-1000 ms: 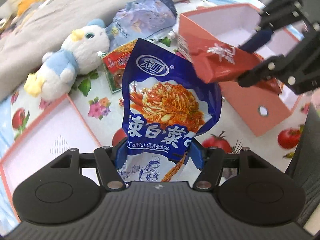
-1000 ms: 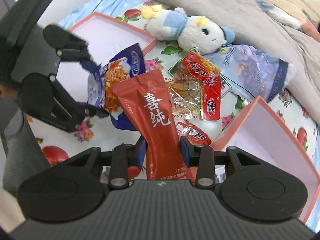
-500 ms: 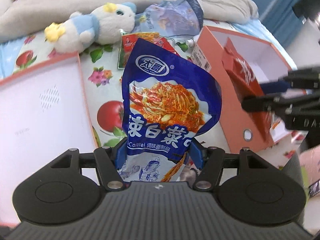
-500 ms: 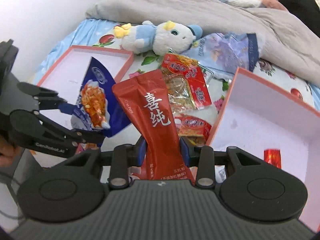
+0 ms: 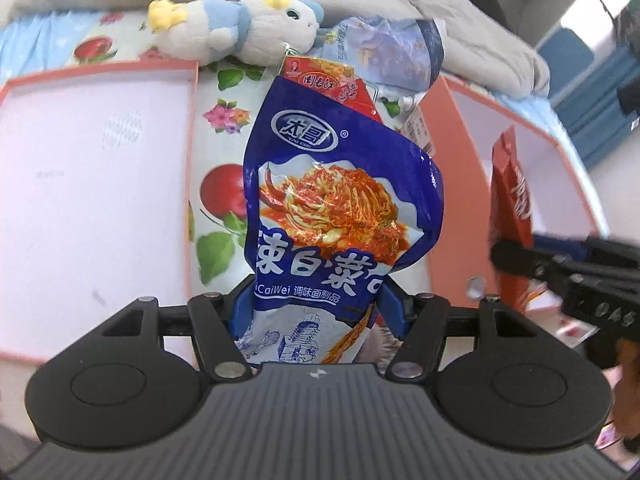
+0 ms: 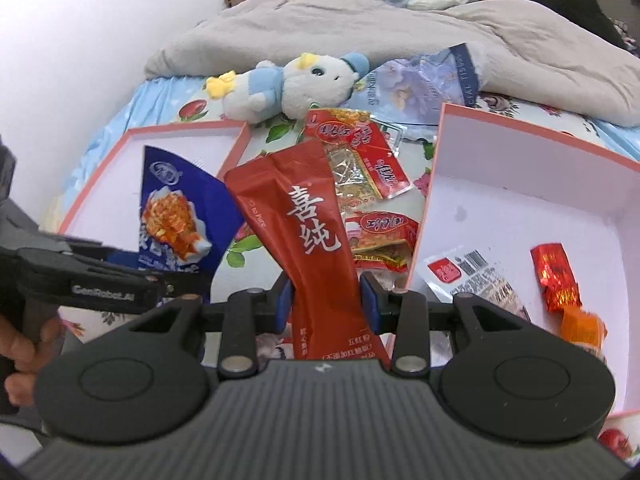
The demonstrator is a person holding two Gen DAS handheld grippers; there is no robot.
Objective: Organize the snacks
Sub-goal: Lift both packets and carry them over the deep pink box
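1. Left tongs (image 5: 316, 308) clamped on the lower end of a glossy blue foil snack pouch printed with red kimchi (image 5: 340, 216), held upright at frame centre, between the two boxes and above the floral bedsheet (image 5: 220, 208).
2. Right tongs (image 6: 326, 300) clamped on a long matte red sachet with white characters (image 6: 304, 236), upright at centre of the right wrist view, just left of the right-hand shallow pink box with a white lining (image 6: 520, 184).
3. Risk, as a judgement: blue pouch pinched only near its bottom seam, so likely to flop or slide out if tilted fast over the left-hand pink box (image 5: 80, 184).
4. Risk: both tongs near each other in the middle; a crossing move could knock sachet against pouch.
5. Risk: a release short of the rim would drop the sachet onto the loose packets outside.
6. Count: two pink boxes; two held packs; three small packets already in the right box at lower right; two red-and-clear packets (image 6: 360, 160) on the sheet between boxes, possibly more beneath; one large pale blue bag (image 6: 420, 80); one white-and-blue plush toy (image 6: 296, 84) at upper centre.
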